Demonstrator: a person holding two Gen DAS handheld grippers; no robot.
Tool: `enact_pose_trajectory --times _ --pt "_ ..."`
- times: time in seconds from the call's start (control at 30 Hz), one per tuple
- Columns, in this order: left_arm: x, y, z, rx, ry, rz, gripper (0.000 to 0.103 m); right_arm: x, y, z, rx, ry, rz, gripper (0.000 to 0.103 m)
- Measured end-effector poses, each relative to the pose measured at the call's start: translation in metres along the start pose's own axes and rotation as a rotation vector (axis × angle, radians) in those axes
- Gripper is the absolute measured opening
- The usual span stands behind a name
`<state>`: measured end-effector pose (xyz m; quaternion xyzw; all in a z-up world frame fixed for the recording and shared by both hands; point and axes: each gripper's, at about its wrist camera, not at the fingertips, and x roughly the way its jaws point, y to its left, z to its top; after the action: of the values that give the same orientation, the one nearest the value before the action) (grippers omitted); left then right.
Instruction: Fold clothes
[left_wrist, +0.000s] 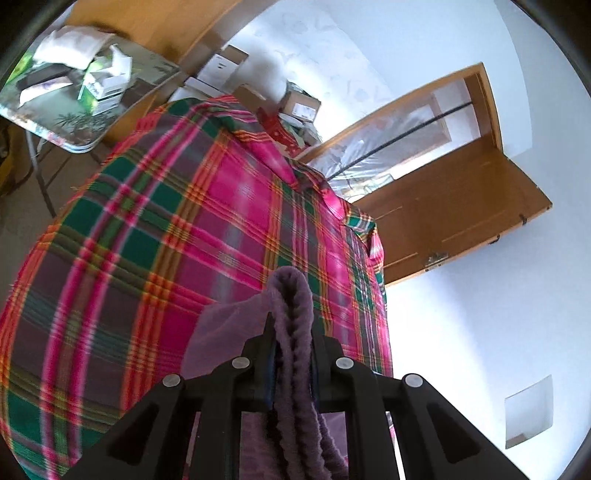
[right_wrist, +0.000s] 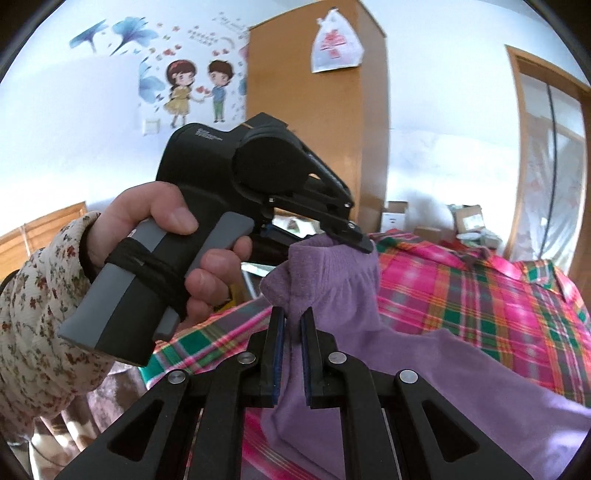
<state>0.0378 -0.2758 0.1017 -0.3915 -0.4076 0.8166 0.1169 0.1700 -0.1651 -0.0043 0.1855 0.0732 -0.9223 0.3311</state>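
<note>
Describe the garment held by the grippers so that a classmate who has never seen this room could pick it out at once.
Find the large pink, green and orange plaid cloth spread across the bed. Above it, the left gripper and right gripper both pinch a purple garment at its ribbed edge. It is the only plain, soft lilac fabric; everything beneath is checked.

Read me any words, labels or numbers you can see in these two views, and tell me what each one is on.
None can be read.
Pale print on the left gripper's black body: too small.
Red print on the hanging white bag: blurred.
Lettering among the wall stickers: too small.
Labels on cardboard boxes: blurred.
</note>
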Motion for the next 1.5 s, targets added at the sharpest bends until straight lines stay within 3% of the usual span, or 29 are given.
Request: enact_pose_trajectory --times 0.73,1.3,1.5 --pt "0.102 -0.082 -0.031 0.095 0.192 -0.048 0.014 -0.066 -0.091 -0.035 0.17 -0.009 -0.194 0.009" --pt "0.167 -0.085 -0.063 0.089 0.334 -0.02 0.014 -0.071 -0.122 -0.075 0.26 0.09 -0.233 0.009" --pt "0.162 -0.085 -0.067 0.099 0.335 -0.038 0.024 -0.071 -0.135 -0.092 0.325 0.126 -0.22 0.01"
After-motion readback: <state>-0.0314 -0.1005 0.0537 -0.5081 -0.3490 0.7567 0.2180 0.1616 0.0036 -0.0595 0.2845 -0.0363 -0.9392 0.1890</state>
